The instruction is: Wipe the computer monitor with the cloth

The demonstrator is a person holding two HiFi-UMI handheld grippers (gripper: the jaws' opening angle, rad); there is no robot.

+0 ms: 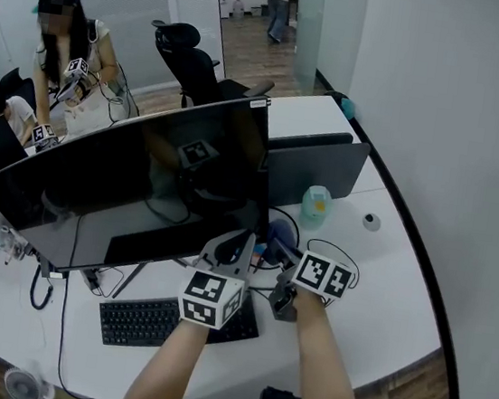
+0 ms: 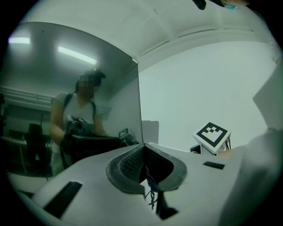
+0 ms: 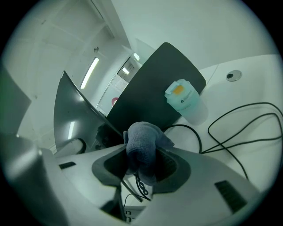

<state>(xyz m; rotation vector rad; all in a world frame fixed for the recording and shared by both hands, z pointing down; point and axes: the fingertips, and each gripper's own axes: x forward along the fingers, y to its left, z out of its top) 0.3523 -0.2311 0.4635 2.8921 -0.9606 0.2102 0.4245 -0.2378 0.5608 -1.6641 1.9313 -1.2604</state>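
A wide dark monitor (image 1: 134, 179) stands on the white desk (image 1: 383, 294); its glossy screen (image 2: 70, 110) fills the left of the left gripper view. My right gripper (image 1: 276, 246) is shut on a blue-grey cloth (image 3: 141, 143), bunched between its jaws just off the monitor's lower right corner (image 3: 73, 114). The cloth (image 1: 278, 236) shows as a small blue lump in the head view. My left gripper (image 1: 240, 240) is beside it, close to the screen's right edge; its jaws (image 2: 142, 146) meet at the tips with nothing held.
A black keyboard (image 1: 170, 318) lies under my arms. A teal canister (image 1: 315, 204) and a second monitor's back (image 1: 316, 164) stand behind. Black cables (image 3: 239, 128) loop on the desk at right. A person (image 1: 67, 61) sits across the desk; an office chair (image 1: 190, 59) is beyond.
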